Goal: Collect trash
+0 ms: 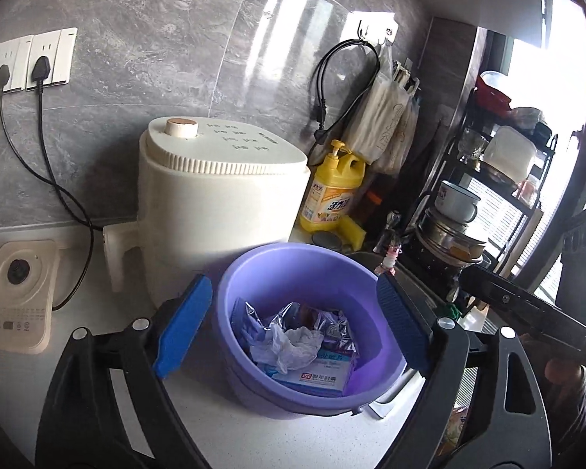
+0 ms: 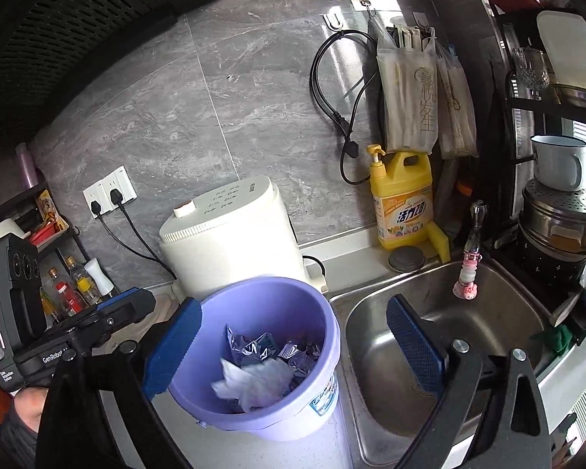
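Inside, the purple bin [image 1: 254,269] holds crumpled tissue [image 1: 293,346], foil wrappers [image 2: 254,346] and a box [image 1: 312,377]; each hand-held gripper gapes empty.

Detergent bottle [image 2: 404,199]: yellow, far on the table by the wall; its label carries large Chinese characters ending in "28"; the small print is too fine to read.
Left tool [image 2: 109,312]: white lettering "GenRobot" on the side of its black body, seen at the left of the right wrist view; a smaller line beneath is too small to read.
Hanging bag [image 2: 408,105]: pale, on a wall hook; hand-drawn Chinese characters run down its front.
Box [image 1: 312,377]: in the purple bin [image 1: 375,281], near; a red square logo beside blue Chinese characters, and a blue band of print above.
Bin's outer label: blurred, unreadable.
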Motion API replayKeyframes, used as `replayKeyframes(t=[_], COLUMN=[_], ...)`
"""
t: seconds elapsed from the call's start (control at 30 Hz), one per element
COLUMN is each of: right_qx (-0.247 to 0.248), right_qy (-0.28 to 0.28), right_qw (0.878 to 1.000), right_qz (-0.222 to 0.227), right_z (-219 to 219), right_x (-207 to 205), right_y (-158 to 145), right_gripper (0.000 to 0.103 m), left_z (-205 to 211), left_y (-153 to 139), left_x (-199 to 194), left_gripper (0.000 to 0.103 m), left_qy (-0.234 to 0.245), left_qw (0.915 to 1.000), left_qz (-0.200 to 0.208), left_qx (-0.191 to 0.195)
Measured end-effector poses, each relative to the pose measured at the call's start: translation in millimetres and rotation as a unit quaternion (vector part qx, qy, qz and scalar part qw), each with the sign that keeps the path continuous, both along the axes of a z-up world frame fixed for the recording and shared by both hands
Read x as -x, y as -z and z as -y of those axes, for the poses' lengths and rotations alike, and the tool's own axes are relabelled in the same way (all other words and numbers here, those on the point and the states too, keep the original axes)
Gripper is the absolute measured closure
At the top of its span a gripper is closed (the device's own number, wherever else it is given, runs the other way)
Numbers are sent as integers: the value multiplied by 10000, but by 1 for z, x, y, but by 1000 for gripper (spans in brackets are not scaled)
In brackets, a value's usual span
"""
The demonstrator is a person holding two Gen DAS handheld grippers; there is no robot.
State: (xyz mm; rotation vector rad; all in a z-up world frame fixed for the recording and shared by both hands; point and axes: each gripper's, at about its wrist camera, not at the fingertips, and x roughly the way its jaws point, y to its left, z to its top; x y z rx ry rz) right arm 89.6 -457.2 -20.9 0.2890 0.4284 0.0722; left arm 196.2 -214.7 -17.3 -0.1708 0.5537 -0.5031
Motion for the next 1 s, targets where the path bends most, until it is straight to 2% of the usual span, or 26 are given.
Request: replayKeyframes(t=[0.07, 0.17, 0.3, 0.6, 0.77, 1.0], right_qx=[11, 56, -23, 74, 7, -104], right_qy=[-73, -97, -109, -30, -80, -236], right_qw=[10000, 9999, 9998, 9998, 9996, 9988], right_qz=[-28, -63, -171, -199, -274, -411], right_z=[-5, -9, -15, -38, -65, -111], right_x=[-2, -4, -6, -3, 5, 28], right_y=[3, 6, 5, -10, -17, -23], right_gripper=[8, 8, 8, 8, 8, 8], left_z=[-12, -26, -47, -113, -146, -177], left_y=[-2, -9, -21, -38, -45, -54], left_x=[6, 15, 31, 69, 92, 129], left_gripper=[8, 6, 6, 6, 6, 6], left_qy=[-165, -371, -604, -1056, -1361, -1502], left_qw=[9999, 9992, 9976, 9937, 9902, 9879], left_qz=[21, 58, 220, 372, 295, 337], left_qx=[-3, -141, -266, -24, -50, -167])
